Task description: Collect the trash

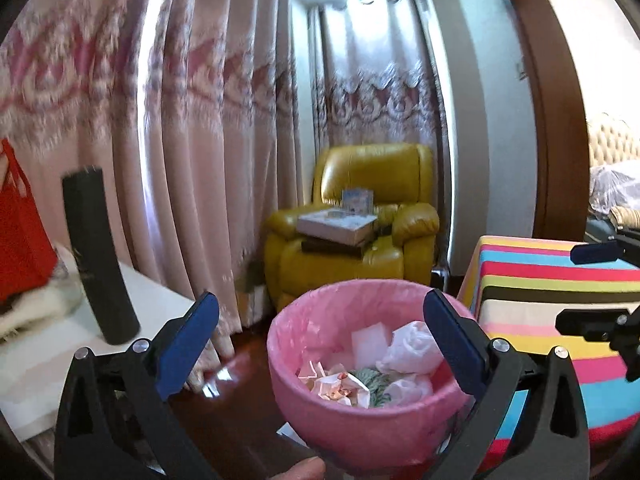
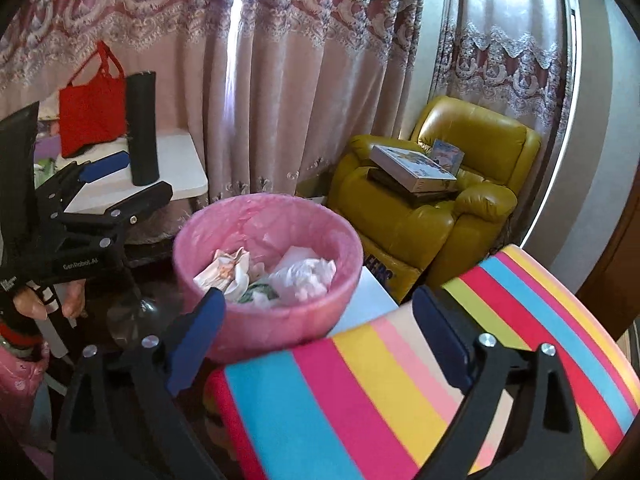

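A round bin with a pink liner [image 1: 360, 289] stands on the dark floor, also seen in the right wrist view [image 2: 280, 322]. Inside lie crumpled printed paper [image 1: 340, 388] [image 2: 228, 268], a white plastic bag [image 1: 412, 348] [image 2: 304, 276] and a flat white piece [image 1: 370, 340]. My left gripper [image 1: 320, 344] is open and wide, with nothing between its blue pads; the bin sits beyond them. From the right wrist view the left gripper [image 2: 128, 184] is left of the bin and apart from it. My right gripper [image 2: 320, 340] is open and empty above the striped cloth [image 2: 360, 392], and shows at the edge of the left wrist view [image 1: 592, 286].
A yellow leather armchair [image 1: 400, 168] [image 2: 480, 132] holding boxes stands behind the bin. At left, a white side table [image 1: 152, 296] [image 2: 180, 160] carries a black cylinder [image 1: 96, 256] [image 2: 142, 128] and a red bag [image 2: 90, 116]. Curtains hang behind. A person's hand [image 2: 36, 304] grips the left tool.
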### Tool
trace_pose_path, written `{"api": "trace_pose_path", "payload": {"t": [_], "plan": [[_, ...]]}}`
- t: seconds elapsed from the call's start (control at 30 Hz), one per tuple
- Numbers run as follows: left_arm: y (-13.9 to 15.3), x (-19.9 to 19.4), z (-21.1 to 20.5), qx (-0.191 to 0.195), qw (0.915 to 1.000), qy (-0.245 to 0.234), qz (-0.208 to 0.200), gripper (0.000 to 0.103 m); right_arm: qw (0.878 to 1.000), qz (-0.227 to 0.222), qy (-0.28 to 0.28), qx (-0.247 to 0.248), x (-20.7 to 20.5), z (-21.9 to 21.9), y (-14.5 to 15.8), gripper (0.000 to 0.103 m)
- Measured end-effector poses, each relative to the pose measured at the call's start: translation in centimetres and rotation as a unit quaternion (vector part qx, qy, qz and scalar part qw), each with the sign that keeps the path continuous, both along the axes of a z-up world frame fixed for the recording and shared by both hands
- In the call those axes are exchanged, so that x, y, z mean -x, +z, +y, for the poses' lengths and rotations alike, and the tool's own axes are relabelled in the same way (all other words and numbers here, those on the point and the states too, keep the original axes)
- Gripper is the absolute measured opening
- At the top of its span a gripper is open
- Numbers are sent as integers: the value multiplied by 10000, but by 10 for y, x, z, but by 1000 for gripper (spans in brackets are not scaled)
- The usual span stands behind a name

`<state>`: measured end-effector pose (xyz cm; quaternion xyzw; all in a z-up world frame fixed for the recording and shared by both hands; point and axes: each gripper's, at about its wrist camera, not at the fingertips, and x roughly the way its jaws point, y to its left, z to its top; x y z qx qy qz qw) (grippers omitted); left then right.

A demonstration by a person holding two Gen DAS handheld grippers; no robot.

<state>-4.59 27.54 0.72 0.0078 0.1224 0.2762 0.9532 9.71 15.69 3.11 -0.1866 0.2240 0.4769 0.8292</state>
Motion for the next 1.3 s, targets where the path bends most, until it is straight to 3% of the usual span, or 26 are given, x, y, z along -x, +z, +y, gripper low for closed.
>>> {"api": "trace_pose_path", "payload": {"t": [0.23, 0.5, 0.87, 1.3], "plan": [[5, 25, -46, 229, 9991, -350, -6, 96, 9988, -50, -161, -456, 29, -58, 11, 96], [-9, 32, -76, 472, 9970, -616, 23, 96, 9947, -403, -439, -835, 58, -101, 8, 97], [-28, 31, -80, 654, 9946, -774, 233, 96, 9931, -334, -698, -884, 57, -109, -6, 97], [-29, 29, -84, 541, 9947, -792, 365, 96, 9931, -341, -774, -818, 57, -105, -14, 98]]}}
